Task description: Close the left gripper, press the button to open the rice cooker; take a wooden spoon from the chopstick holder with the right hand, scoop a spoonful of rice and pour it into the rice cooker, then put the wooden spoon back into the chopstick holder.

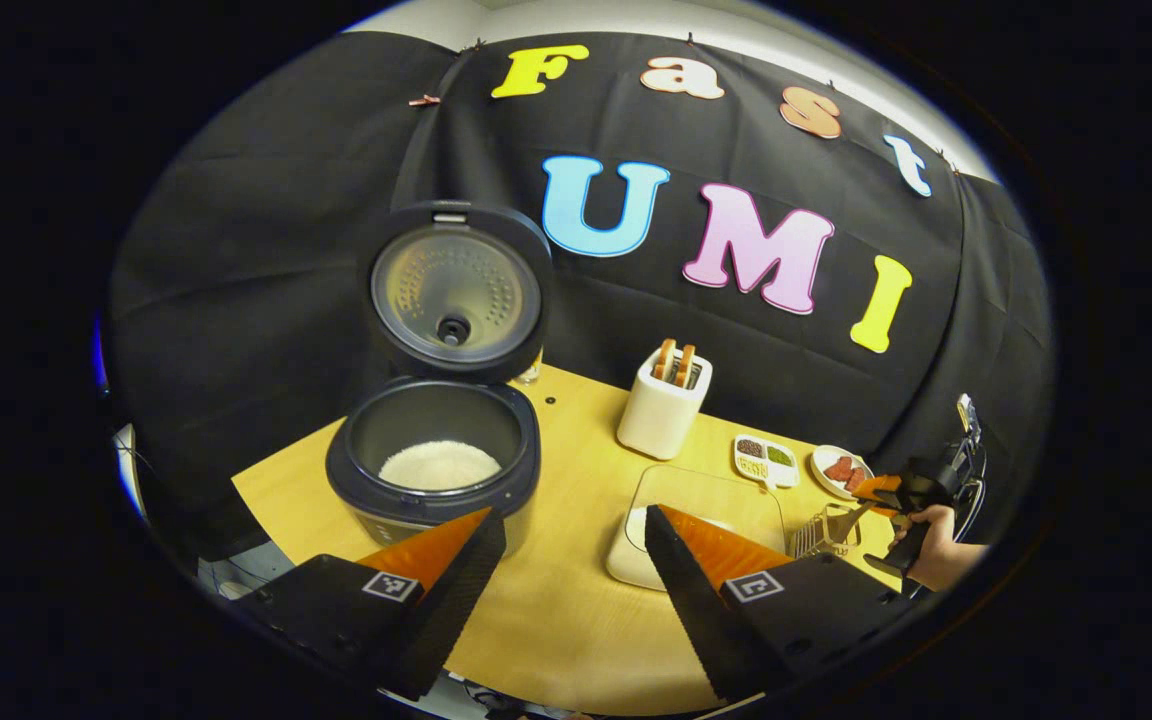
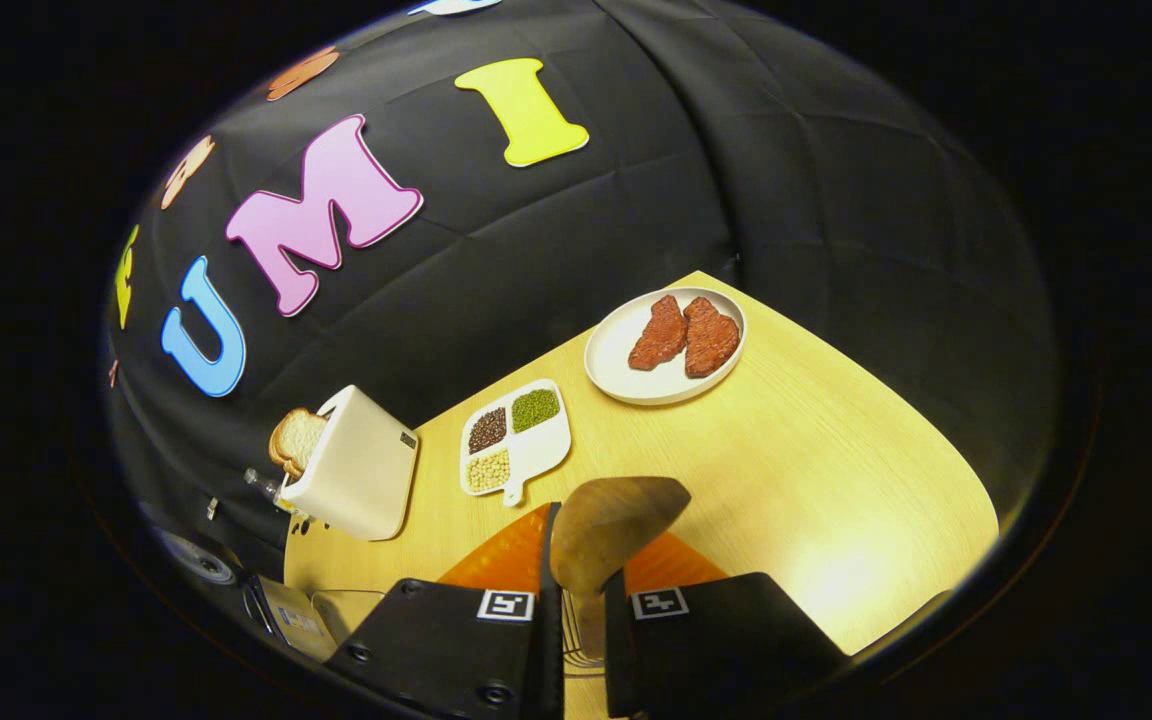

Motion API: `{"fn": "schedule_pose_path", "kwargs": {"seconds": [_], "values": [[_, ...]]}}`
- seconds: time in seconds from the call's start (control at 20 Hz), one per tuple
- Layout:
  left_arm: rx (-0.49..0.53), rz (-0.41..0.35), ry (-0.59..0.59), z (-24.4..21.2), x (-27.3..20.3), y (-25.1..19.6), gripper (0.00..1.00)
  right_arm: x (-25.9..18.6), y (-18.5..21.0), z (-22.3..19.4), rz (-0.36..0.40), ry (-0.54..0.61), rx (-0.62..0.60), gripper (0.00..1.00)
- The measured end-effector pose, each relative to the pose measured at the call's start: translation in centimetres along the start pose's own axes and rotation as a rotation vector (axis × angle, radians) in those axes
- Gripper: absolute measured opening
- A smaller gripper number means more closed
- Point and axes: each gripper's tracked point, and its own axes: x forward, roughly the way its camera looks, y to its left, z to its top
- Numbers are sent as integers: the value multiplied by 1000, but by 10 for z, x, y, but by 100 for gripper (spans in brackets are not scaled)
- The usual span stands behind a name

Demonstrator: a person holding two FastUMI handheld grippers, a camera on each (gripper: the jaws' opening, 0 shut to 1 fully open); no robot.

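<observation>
Black cloth walls close off the back of the booth, and a pale wooden tabletop [image 1: 556, 600] runs out from them toward the cameras. Near its left edge stands the rice cooker [image 1: 434, 470], lid [image 1: 458, 290] tipped up against the cloth and the pot showing white rice inside. In the left gripper view the left gripper [image 1: 566, 580] hangs above the near edge with its fingers spread wide and empty, bare wood between them. Behind that gap sit a clear-lidded white rice container [image 1: 706, 500] and, toward the back edge, a white toaster [image 1: 664, 405] with bread in it. Toward the right edge lie a divided dish of beans [image 1: 766, 461] and a plate of red meat [image 1: 841, 470]. Just in front of them is a wire chopstick holder [image 1: 826, 535], where a hand [image 1: 941, 560] holds the right gripper [image 1: 886, 495] over it. In the right gripper view the right gripper's fingers [image 2: 548, 560] are drawn close on the wooden spoon [image 2: 611, 530], its bowl rising above them and the holder's wires below. A wide open stretch of tabletop lies toward the right edge, beyond the plate.
</observation>
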Motion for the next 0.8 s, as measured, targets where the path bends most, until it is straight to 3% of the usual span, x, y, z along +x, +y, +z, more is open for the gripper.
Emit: {"fn": "schedule_pose_path", "kwargs": {"seconds": [0.2, 0.3, 0.35, 0.5, 0.8], "values": [[12, 30, -48, 22, 0, 22, 95, -5, 12, 0, 20, -26, -22, 24], [35, 58, -97, 41, -2, 36, 95, -19, 10, 11, 6, -66, -37, 59], [56, 82, -125, 50, -2, 46, 95, -25, 10, 15, -3, -94, -47, 58], [94, 121, -206, 77, -1, 66, 95, -50, 3, 18, -47, -147, -80, 98], [132, 86, -381, 151, 15, 90, 95, -125, 4, 19, -69, -260, -185, 98]]}}
